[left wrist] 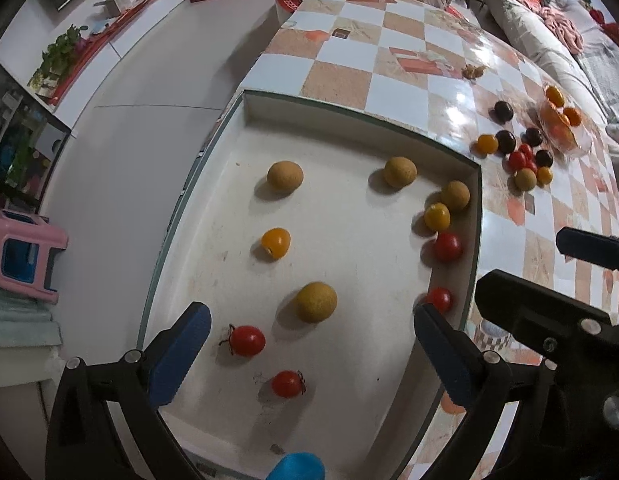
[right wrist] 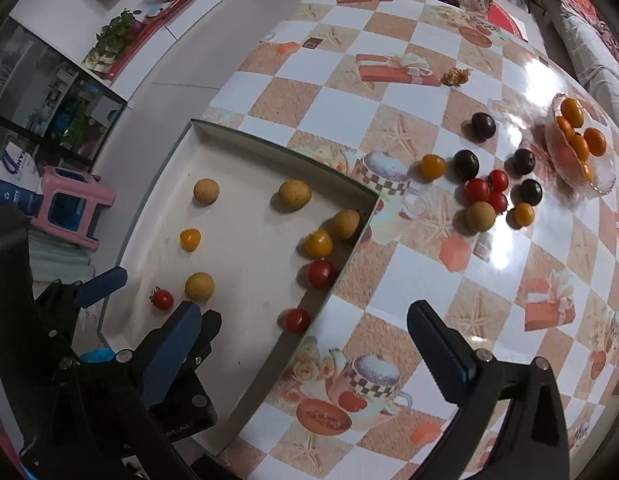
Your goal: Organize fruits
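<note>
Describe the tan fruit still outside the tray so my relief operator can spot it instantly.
Start at the white tray, then look right across the checkered table to the loose cluster of fruit beside the glass bowl. The tan fruit sits at the cluster's near edge, touching a red tomato. It is the only dull, rough-skinned ball there; its neighbours are glossy red, yellow or dark purple.

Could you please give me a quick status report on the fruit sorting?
Left gripper open over white tray, empty. Right gripper open over checkered table, empty. Loose fruit pile beside glass bowl, unsorted. Nothing in the way.
</note>
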`<state>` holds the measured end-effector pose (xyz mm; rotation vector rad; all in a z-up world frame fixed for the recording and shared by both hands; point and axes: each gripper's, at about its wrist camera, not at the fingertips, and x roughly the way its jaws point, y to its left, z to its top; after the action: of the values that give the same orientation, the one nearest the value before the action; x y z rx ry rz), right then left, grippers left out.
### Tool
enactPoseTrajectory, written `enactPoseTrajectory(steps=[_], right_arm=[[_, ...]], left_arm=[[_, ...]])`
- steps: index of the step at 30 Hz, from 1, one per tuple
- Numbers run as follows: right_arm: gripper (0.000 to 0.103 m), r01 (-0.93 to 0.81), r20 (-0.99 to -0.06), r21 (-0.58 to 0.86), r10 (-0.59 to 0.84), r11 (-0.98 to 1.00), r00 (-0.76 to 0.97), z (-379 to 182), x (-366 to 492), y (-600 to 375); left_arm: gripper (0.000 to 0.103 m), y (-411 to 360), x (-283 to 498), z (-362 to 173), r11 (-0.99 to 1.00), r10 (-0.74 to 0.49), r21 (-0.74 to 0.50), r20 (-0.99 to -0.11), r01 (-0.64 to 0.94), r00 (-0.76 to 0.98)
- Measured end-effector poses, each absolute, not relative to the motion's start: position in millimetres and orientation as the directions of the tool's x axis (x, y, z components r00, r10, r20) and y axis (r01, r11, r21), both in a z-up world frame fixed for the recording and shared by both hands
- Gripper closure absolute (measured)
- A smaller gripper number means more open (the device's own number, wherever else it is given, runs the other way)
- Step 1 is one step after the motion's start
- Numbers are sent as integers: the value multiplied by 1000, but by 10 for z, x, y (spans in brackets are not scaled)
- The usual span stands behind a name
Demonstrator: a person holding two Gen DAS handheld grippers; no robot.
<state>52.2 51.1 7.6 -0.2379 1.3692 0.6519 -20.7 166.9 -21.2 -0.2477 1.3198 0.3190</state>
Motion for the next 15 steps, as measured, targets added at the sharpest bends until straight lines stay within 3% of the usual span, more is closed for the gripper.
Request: enactPoseTrajectory(steps=[15], right_arm=[[0,-546,-966,176,251,819,67,127,383,483]], left_arm=[[1,1593,-419,-124,942,132,61,-972,-330,196]])
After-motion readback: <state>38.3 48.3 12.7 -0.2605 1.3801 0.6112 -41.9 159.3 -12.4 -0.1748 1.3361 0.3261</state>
